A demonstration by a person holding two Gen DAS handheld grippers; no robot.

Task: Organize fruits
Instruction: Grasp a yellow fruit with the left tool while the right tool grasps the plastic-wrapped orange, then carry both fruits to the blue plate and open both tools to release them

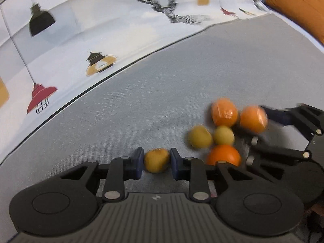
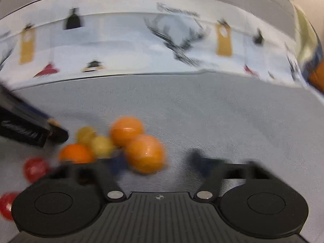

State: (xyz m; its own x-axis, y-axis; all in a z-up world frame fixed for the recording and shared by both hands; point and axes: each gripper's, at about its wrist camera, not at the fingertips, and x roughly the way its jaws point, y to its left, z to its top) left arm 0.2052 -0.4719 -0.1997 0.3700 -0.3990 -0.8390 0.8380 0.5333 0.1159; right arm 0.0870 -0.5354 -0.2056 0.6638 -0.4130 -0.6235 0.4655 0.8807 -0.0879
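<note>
A small yellow fruit (image 1: 157, 160) sits between the blue pads of my left gripper (image 1: 157, 162), which is shut on it just above the grey cloth (image 1: 141, 105). To its right lies a cluster: three oranges (image 1: 223, 112) and two more yellow fruits (image 1: 200, 136). My right gripper (image 1: 261, 128) reaches into that cluster from the right. In the right wrist view, blurred, its jaws (image 2: 159, 162) stand around the nearest orange (image 2: 144, 154). The left finger is beside the orange and the right finger stands apart from it. My left gripper (image 2: 56, 131) enters at the left.
Two red fruits (image 2: 35, 170) lie left of the cluster, near the right gripper's body. A white cloth (image 1: 101, 30) printed with lamps and a deer runs along the back. An orange cushion (image 1: 299, 6) sits at the far right corner.
</note>
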